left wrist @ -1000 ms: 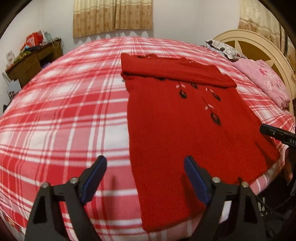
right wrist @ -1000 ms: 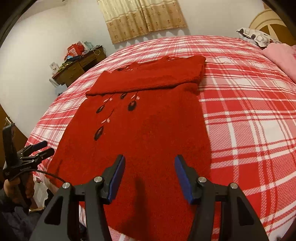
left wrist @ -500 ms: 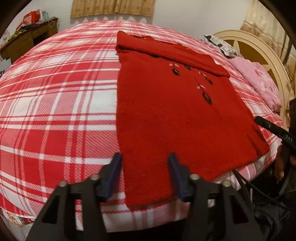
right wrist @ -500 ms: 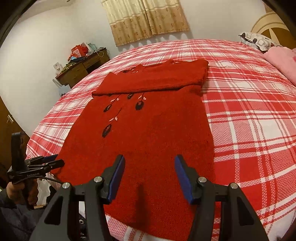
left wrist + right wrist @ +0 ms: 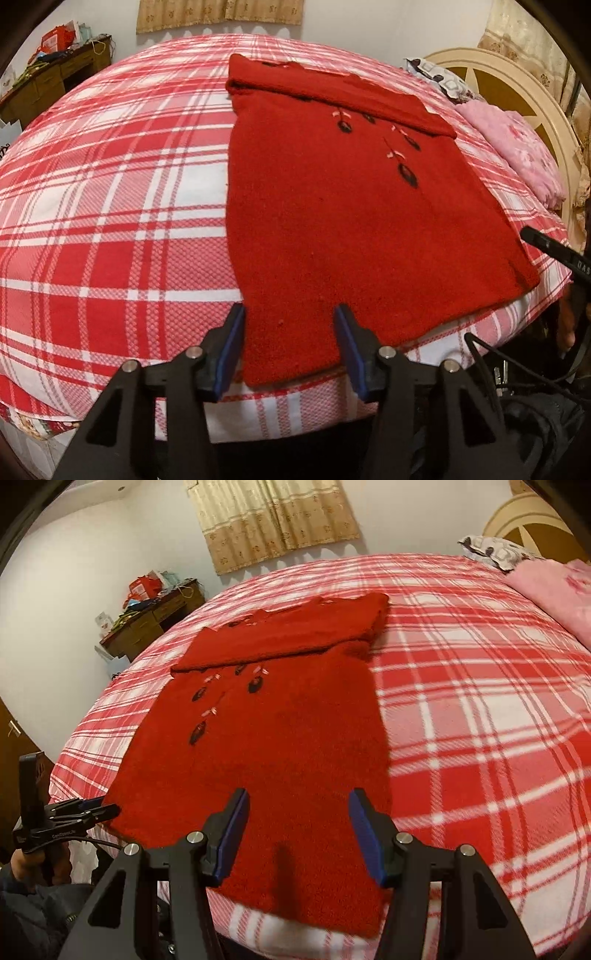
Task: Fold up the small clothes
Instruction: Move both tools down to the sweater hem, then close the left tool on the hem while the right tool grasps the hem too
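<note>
A red knitted sweater (image 5: 332, 206) with dark leaf embroidery lies flat on the plaid bed (image 5: 110, 192), its top part folded over at the far end. Its hem lies at the bed's near edge. My left gripper (image 5: 290, 350) is open, its blue pads on either side of the hem's left corner. My right gripper (image 5: 295, 830) is open over the hem's right corner, with the sweater (image 5: 266, 738) in front. The left gripper also shows at the left of the right wrist view (image 5: 92, 810), and the right gripper's tip shows at the right of the left wrist view (image 5: 535, 238).
A pink pillow (image 5: 517, 147) and a cream headboard (image 5: 517, 85) are at the right. A wooden desk (image 5: 155, 624) with clutter stands by the far wall under a curtain (image 5: 273, 517). Cables (image 5: 517, 362) hang below the bed edge.
Both grippers have dropped lower and nearer to the sweater's hem. The left gripper's jaws have narrowed and now sit astride the hem's left corner.
</note>
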### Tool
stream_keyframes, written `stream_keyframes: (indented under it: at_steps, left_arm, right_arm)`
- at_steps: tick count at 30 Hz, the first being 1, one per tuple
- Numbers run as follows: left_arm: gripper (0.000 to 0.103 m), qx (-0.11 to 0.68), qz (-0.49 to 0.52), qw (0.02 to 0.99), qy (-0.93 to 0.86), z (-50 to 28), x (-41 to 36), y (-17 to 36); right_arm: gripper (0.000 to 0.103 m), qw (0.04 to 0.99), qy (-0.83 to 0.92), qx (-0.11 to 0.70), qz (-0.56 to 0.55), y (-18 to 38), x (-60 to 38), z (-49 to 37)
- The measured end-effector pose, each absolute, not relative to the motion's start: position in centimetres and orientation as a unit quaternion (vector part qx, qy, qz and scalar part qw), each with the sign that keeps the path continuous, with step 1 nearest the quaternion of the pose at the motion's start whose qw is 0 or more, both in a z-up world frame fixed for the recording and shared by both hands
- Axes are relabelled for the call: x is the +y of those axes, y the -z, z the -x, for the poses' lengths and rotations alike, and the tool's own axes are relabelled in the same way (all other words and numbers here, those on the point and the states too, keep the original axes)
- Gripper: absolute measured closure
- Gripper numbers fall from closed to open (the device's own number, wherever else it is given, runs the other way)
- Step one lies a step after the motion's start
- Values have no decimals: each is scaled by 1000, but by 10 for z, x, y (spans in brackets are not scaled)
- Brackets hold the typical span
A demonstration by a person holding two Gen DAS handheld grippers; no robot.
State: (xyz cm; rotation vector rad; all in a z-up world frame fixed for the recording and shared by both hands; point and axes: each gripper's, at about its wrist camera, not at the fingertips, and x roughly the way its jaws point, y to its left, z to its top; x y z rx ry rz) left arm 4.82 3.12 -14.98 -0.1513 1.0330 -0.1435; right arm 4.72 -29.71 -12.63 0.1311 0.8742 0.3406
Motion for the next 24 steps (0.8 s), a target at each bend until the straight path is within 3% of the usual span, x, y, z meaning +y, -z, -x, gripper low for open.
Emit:
stream_keyframes:
  at_steps: [3,5,7,10,24]
  left_arm:
    - [52,492,84,863,75,-49,34,151]
    - [59,489,88,864,80,-48,35,150]
    - [87,489,93,862,95,-48,35,150]
    - [92,485,90,864,102,-47,31,148]
    - [93,457,116,875,109,-50,42,136]
  right_arm:
    - [46,890,-157,423,-58,126,-303,-40]
    - [46,891,-153,423,-57,125,-308,-35]
    - [46,893,-144,423,-59,126,-314,-32]
    - [46,890,-133,430,-67,130,-322,-32]
    - [46,872,-158,460,-54,148,-311,-30]
